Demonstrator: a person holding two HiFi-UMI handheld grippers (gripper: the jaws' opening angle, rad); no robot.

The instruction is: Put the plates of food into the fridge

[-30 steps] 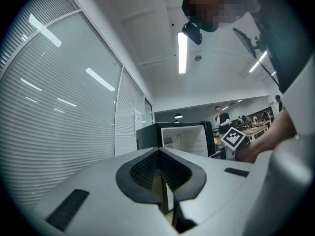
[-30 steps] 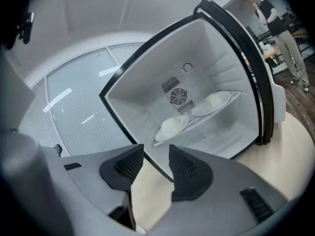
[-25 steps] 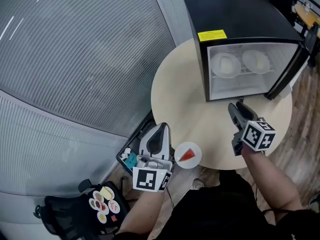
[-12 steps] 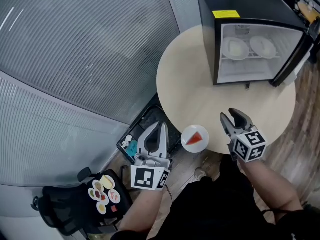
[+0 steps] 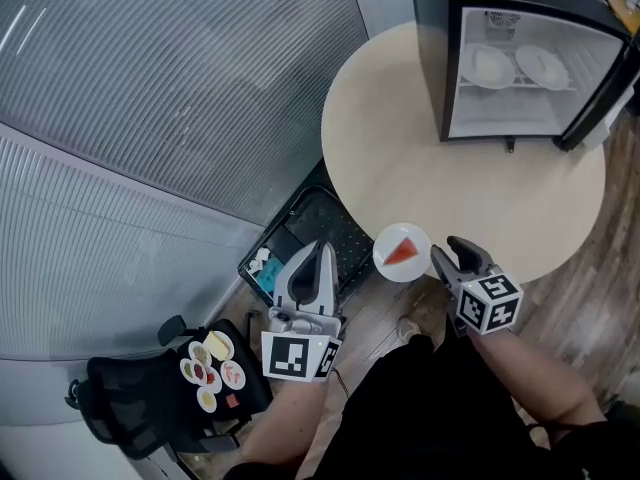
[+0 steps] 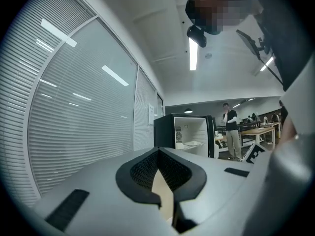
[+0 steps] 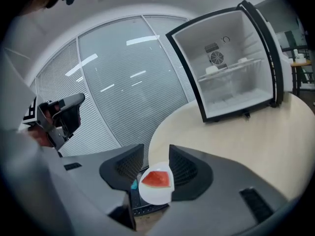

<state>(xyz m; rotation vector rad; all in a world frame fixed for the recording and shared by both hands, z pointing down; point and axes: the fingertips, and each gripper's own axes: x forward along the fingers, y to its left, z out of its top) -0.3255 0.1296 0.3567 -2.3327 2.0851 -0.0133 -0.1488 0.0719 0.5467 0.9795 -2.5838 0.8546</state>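
A person stands at the near edge of a round beige table (image 5: 420,158) with a hand-held gripper in each hand. At the table's near rim sits a small white round plate (image 5: 400,270) carrying a red wedge of food (image 5: 402,252). The right hand-held gripper (image 5: 448,251) is level with the plate on its right, jaws spread wide. From that gripper's own view the plate lies in the gap between them, with neither pad closed on it.

The left hand-held gripper (image 5: 322,248) is off the table to the near left, its jaws drawn together to a point with nothing held. It points far, over a black open-topped bin (image 5: 320,223) on the floor by the table's left edge, which holds small items, one of them teal.

On the far right of the table stands a black mini fridge (image 5: 430,28), its door (image 5: 600,98) swung open to the right. On its wire shelf, two white plates of pale food rest side by side, one to the left (image 5: 487,65) and one to the right (image 5: 543,66).

At the near left, well apart from the table, a black chair (image 5: 130,418) bears a cluster of small white plates of assorted food (image 5: 207,372).
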